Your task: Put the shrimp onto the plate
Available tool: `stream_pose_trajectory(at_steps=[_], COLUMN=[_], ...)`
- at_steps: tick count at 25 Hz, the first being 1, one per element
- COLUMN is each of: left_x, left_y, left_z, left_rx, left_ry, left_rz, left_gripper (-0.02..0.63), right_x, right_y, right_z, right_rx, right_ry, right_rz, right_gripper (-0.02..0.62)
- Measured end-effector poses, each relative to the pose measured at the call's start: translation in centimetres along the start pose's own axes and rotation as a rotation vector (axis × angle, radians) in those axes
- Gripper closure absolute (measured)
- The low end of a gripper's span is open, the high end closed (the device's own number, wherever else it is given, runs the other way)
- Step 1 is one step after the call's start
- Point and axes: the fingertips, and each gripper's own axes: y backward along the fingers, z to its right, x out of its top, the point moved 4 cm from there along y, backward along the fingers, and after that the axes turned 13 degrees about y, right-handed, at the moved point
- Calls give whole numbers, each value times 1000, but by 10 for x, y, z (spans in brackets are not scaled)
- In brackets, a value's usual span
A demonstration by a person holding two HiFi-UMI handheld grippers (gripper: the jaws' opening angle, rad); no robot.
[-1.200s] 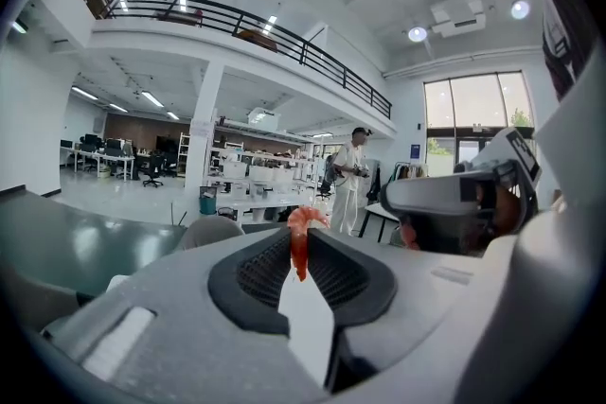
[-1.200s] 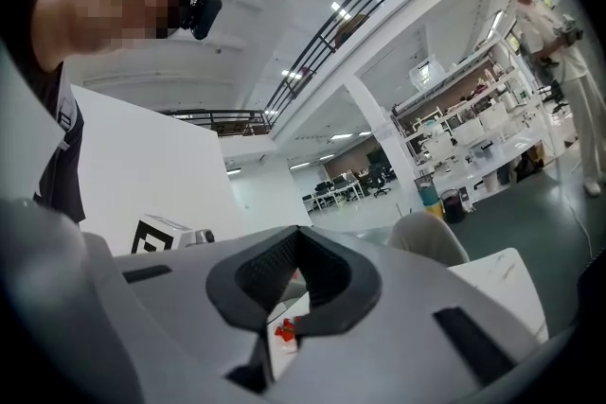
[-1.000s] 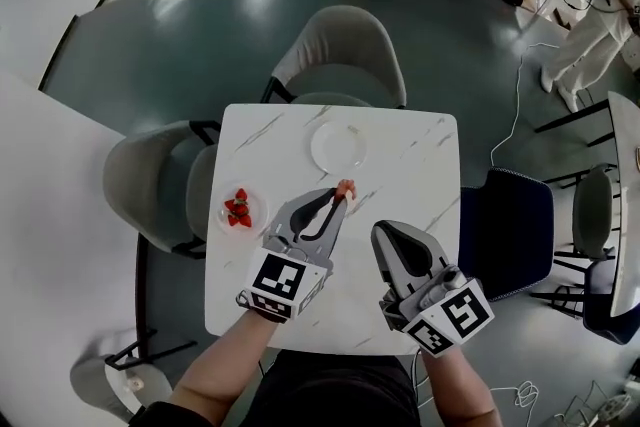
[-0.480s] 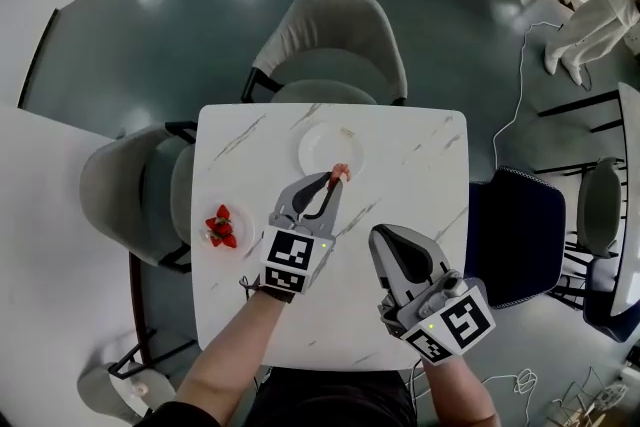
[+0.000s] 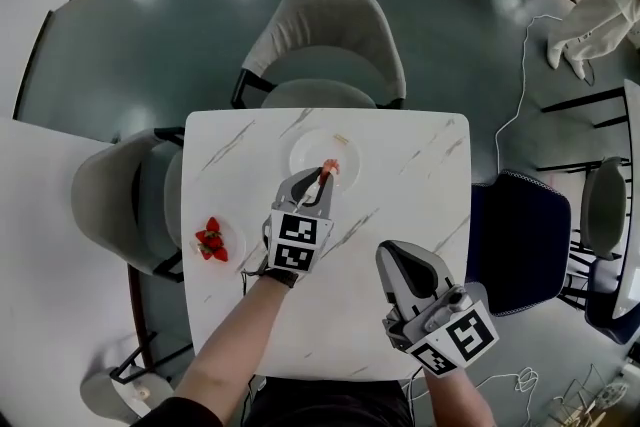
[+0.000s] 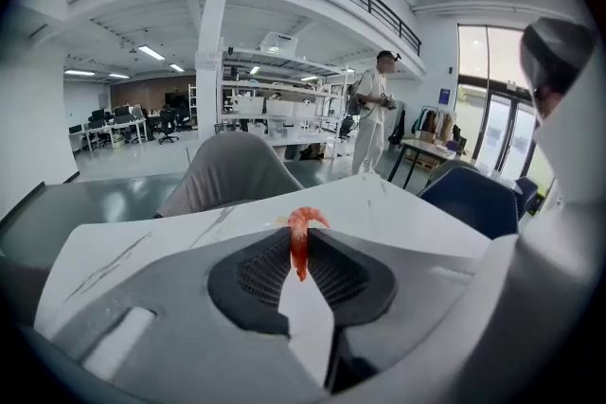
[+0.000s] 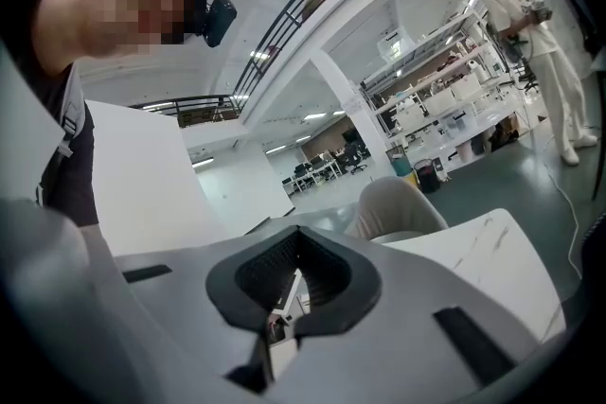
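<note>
An orange-pink shrimp (image 6: pixel 301 237) is pinched between the jaw tips of my left gripper (image 6: pixel 301 251), its curled tail sticking up above them. In the head view that left gripper (image 5: pixel 324 173) reaches forward, and the shrimp (image 5: pixel 330 167) hangs over the near part of the white plate (image 5: pixel 306 151) at the far middle of the marble table (image 5: pixel 400 215). My right gripper (image 5: pixel 402 265) is held back near the table's front right, away from the plate; in its own view the right gripper (image 7: pixel 295 284) has its jaws together with nothing between them.
A small dish of strawberries (image 5: pixel 210 240) sits at the table's left edge. Grey chairs (image 5: pixel 325 45) stand behind and left of the table, a dark blue chair (image 5: pixel 515 230) to its right. A person in white (image 5: pixel 590 15) stands far right.
My left gripper has carried the shrimp forward, from short of the plate to over its near part. The right gripper has stayed at the front right.
</note>
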Motion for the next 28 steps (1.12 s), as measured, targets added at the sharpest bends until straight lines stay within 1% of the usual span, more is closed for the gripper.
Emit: stream_pose_trajectory(at_steps=[5, 11, 19, 24, 26, 28], left_x=[-11, -24, -26, -27, -24, -18], left_y=[-25, -40, -46, -46, -44, -38], left_z=[-13, -18, -16, -15, -15, -15], left_rx=[71, 114, 138, 135, 143, 151], left_ry=[-31, -65, -109, -105, -109, -112], left_rz=[-92, -188, -222, -227, -220, -196], left_gripper=[546, 546, 545, 545, 545, 545], right_x=[-1, 1, 9, 19, 23, 24], right_y=[4, 3, 8, 15, 18, 19], right_z=[7, 10, 14, 11, 9, 9], right_rx=[0, 7, 2, 0, -1, -3], right_ry=[-27, -45, -62, -58, -53, -46], right_rz=[8, 15, 34, 52, 58, 59], right_gripper=[592, 592, 592, 592, 592, 592])
